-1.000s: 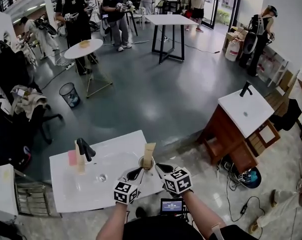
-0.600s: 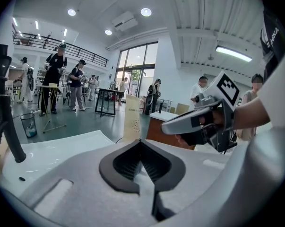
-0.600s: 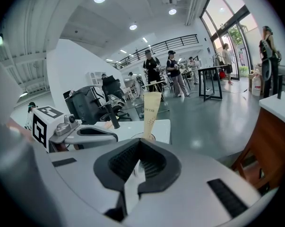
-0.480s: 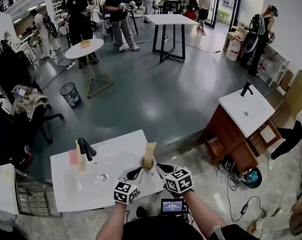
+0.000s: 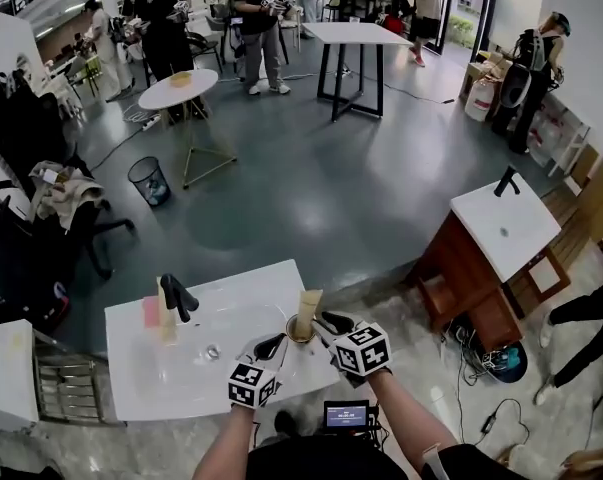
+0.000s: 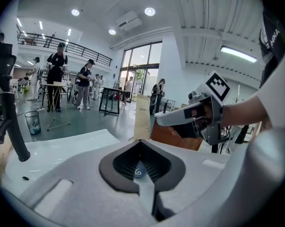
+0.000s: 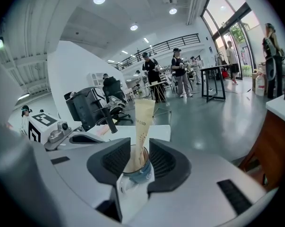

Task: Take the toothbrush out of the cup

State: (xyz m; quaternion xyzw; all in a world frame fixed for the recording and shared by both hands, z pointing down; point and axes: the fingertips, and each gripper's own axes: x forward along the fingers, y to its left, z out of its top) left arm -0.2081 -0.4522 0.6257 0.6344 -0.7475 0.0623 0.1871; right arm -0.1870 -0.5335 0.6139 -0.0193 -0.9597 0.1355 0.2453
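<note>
Now right claw (image 7: 140, 145), jaws just opening, astride cup (image 7: 141, 173) with toothbrush (image 7: 143, 117); left claw (image 6: 140, 143) closed, empty.

Cup (image 7: 141, 172) between parted tongs (image 7: 138, 151)

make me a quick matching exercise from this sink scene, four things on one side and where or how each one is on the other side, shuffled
Things:
1. toothbrush
2. cup
3. faucet
4. bin

Place or state:
a. on the floor, away from the counter
b. black, next to a pink item
c. tan, sticking up out of the cup
d. on the white counter, near its right edge in the head view

Pairs: 1-c, 2-d, 3-b, 4-a
</note>
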